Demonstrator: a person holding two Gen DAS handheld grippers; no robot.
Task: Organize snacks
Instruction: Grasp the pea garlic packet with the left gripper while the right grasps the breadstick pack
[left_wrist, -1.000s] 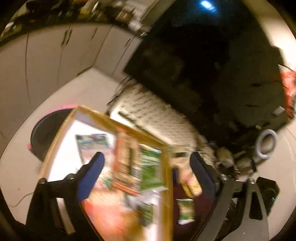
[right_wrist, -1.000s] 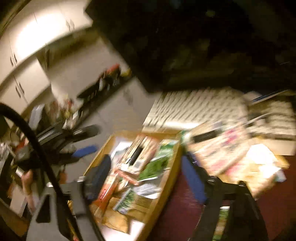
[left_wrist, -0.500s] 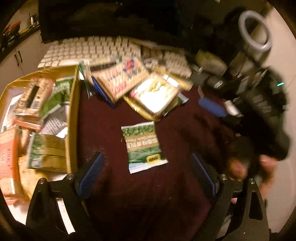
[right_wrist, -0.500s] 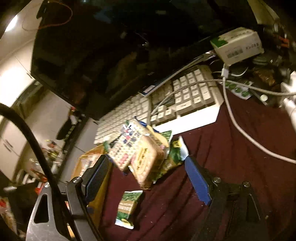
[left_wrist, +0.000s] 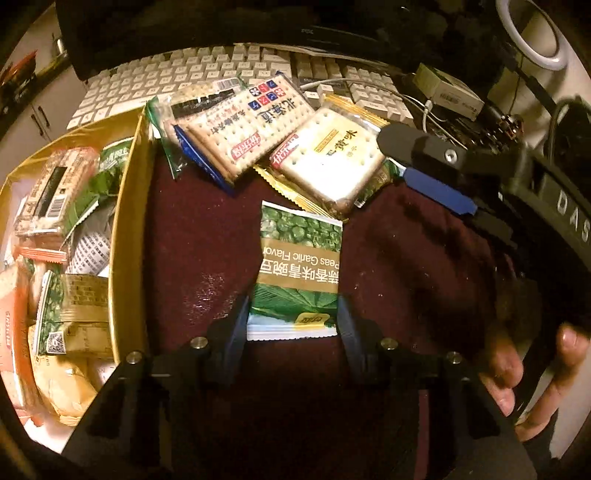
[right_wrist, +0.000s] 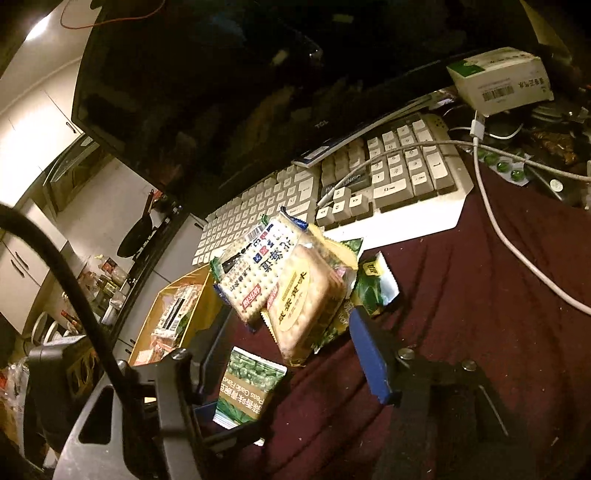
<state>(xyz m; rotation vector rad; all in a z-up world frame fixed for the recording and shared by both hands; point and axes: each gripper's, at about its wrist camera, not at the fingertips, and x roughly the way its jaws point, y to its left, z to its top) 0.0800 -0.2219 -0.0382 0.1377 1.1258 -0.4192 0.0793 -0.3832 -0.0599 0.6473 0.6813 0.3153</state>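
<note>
Pea packet (left_wrist: 300, 258) lies flat on the maroon cloth (left_wrist: 406, 258), right of the box (left_wrist: 131, 221), with the left gripper (left_wrist: 293, 321) just closed against its near edges while the right gripper (right_wrist: 291, 339), just narrowing, straddles the crackers (right_wrist: 303, 302) without touching.

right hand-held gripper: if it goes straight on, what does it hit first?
Probably the yellow cracker pack, on top of the pile between the right hand-held gripper's open jaws. Depth is unclear; the keyboard lies behind it.
</note>
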